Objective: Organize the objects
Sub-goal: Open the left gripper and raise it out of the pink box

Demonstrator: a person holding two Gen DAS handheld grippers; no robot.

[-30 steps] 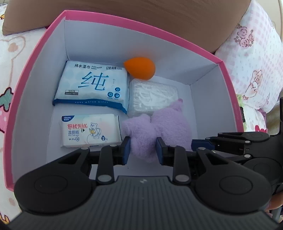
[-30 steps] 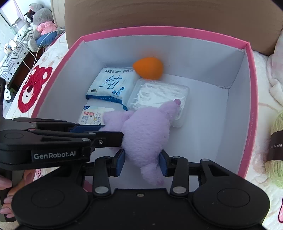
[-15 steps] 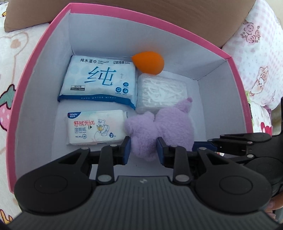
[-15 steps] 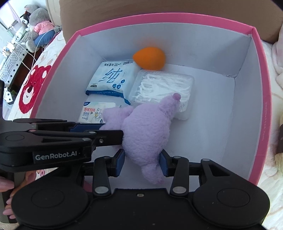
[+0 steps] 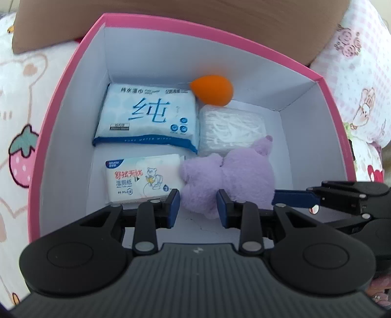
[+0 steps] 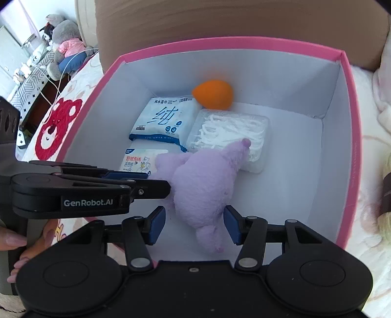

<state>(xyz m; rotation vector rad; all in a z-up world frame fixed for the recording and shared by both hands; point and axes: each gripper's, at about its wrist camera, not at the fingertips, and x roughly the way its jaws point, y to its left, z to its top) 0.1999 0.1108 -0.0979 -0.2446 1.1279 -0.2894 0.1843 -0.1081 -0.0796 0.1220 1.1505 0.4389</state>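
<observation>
A purple plush toy (image 5: pixel 232 176) (image 6: pixel 207 186) lies on the floor of a pink box (image 5: pixel 73 63) (image 6: pixel 352 137) with white inside. My left gripper (image 5: pixel 198 206) is open, its pads either side of the plush's near end with small gaps. My right gripper (image 6: pixel 194 225) is open, its pads apart from the plush's rear. Also in the box are a blue wet-wipes pack (image 5: pixel 146 119) (image 6: pixel 163 119), a small wipes pack (image 5: pixel 144 178) (image 6: pixel 141 161), a clear pack of white floss picks (image 5: pixel 232 127) (image 6: pixel 232 134) and an orange sponge (image 5: pixel 212 90) (image 6: pixel 213 94).
The box sits on a patterned bedspread (image 5: pixel 22 117) with a brown headboard (image 5: pixel 195 17) behind. A yarn ball (image 6: pixel 386 195) lies right of the box. Stuffed toys (image 6: pixel 63 34) sit far left. Each gripper shows in the other's view, the left one (image 6: pixel 97 188) beside the plush.
Both grippers have opened and let go of the plush, which now rests on the box floor. Both have drawn back and up a little.
</observation>
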